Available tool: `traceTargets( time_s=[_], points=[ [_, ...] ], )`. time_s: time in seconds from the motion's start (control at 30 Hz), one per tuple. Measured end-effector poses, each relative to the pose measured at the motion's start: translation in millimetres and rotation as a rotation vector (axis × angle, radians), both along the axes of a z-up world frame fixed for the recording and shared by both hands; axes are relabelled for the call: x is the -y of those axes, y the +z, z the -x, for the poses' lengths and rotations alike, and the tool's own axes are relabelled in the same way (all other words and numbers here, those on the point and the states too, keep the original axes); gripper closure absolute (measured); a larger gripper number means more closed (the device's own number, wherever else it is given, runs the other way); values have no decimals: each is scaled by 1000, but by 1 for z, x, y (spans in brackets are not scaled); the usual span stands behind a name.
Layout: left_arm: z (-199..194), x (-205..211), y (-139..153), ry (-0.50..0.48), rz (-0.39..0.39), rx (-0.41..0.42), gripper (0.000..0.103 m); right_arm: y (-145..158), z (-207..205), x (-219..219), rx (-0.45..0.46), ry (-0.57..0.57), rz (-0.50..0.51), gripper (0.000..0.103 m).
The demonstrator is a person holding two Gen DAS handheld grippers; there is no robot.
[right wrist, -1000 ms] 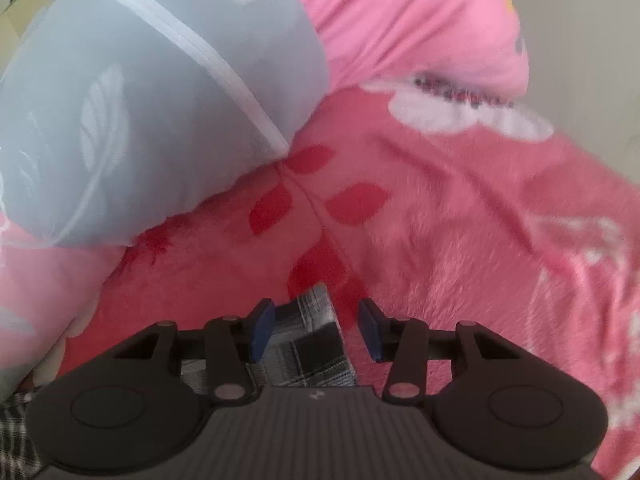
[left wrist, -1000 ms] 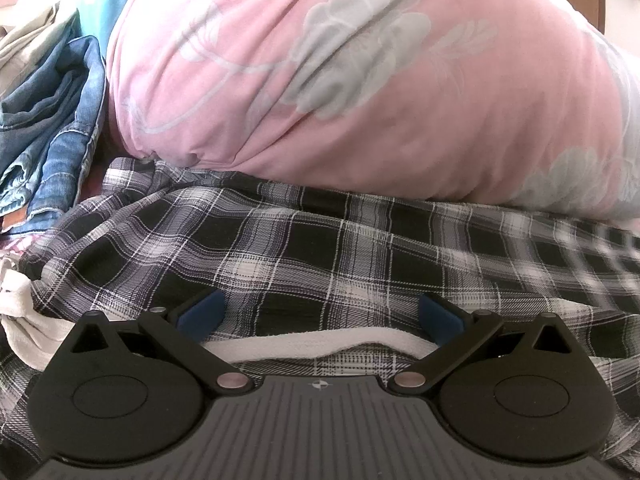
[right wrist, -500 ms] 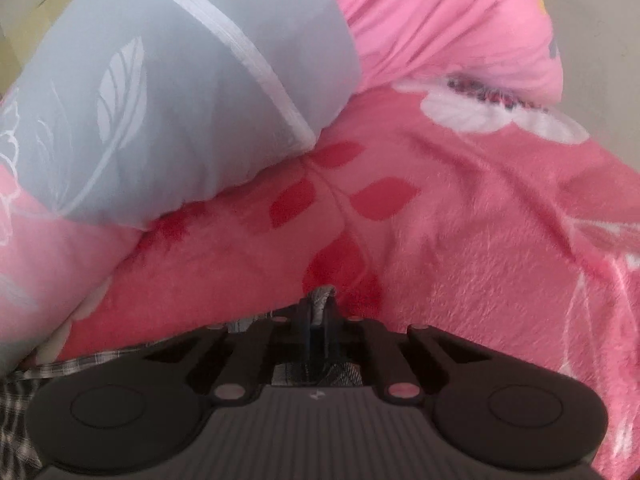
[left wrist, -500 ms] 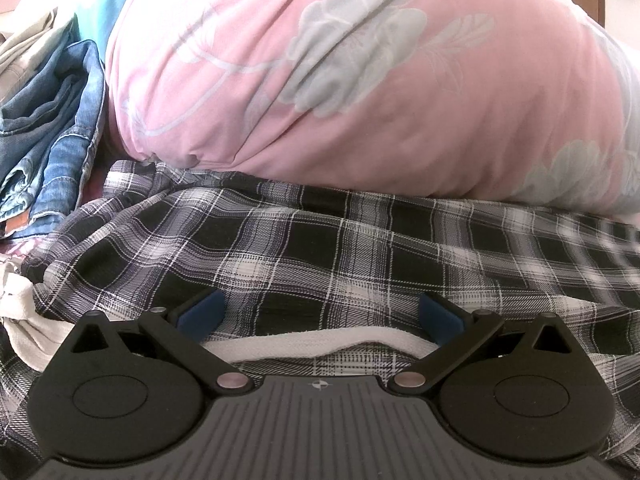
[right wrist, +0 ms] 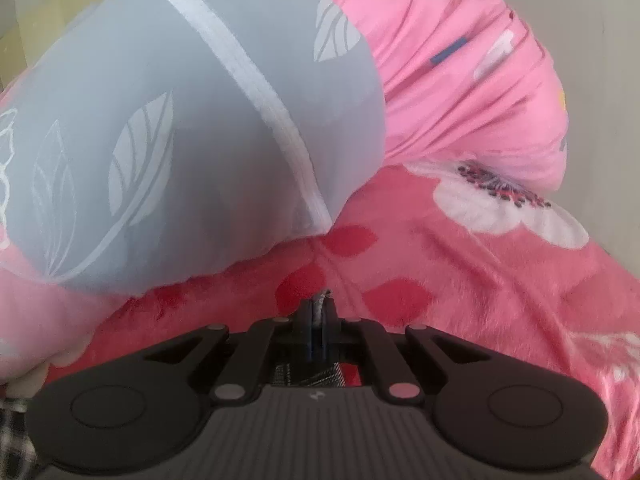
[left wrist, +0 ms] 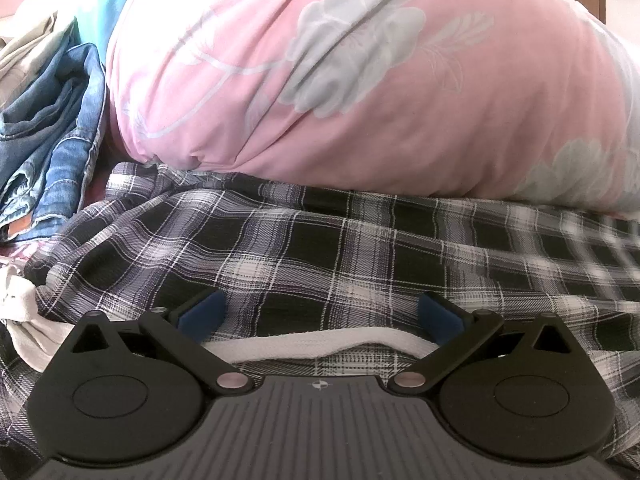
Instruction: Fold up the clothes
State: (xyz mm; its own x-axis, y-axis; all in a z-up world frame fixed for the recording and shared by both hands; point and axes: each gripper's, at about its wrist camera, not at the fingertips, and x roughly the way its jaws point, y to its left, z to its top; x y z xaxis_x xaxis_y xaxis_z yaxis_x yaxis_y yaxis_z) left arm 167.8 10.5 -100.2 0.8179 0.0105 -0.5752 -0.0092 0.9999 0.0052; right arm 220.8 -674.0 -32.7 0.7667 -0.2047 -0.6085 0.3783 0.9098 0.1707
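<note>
A black-and-white plaid garment (left wrist: pixel 340 248) lies spread on the bed under a pink pillow. My left gripper (left wrist: pixel 320 314) is open, its blue pads wide apart over the plaid cloth, with a white waistband strip (left wrist: pixel 316 342) between them. My right gripper (right wrist: pixel 319 312) is shut on a corner of the plaid garment (right wrist: pixel 320 302), which sticks out between the pads, just above the red floral blanket (right wrist: pixel 460 280).
A big pink floral pillow (left wrist: pixel 360 80) lies close behind the plaid cloth. Blue jeans (left wrist: pixel 52 136) are piled at the left. In the right wrist view a grey leaf-print pillow (right wrist: pixel 180 140) and a pink bundle (right wrist: pixel 472 80) lie ahead.
My right gripper closed on the plaid corner and moved a little toward the grey pillow. My left gripper stayed open and nearly still.
</note>
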Motion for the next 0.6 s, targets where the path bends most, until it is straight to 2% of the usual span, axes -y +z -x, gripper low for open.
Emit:
traceTargets(
  time_s=[0.13, 0.27, 0.33, 0.4, 0.47, 0.5, 0.6],
  points=[
    [0, 2, 1, 0, -3, -1, 0, -5, -11, 6, -8, -23, 5, 101],
    [1, 3, 1, -1, -5, -2, 0, -24, -23, 8, -99, -20, 9, 99],
    [1, 3, 1, -2, -3, -3, 0, -22, -15, 10, -111, -56, 6, 97],
    [2, 3, 1, -3, -1, -2, 0, -10, 8, 18, -71, -101, -47, 88],
    [2, 2, 1, -3, 2, -2, 0, 8, 44, 26, -14, -141, -131, 65],
    [2, 2, 1, -3, 3, -1, 0, 16, 63, 28, 5, -156, -168, 62],
    [2, 1, 1, -3, 6, -1, 0, 26, 119, 21, -23, -204, -279, 54]
  ],
)
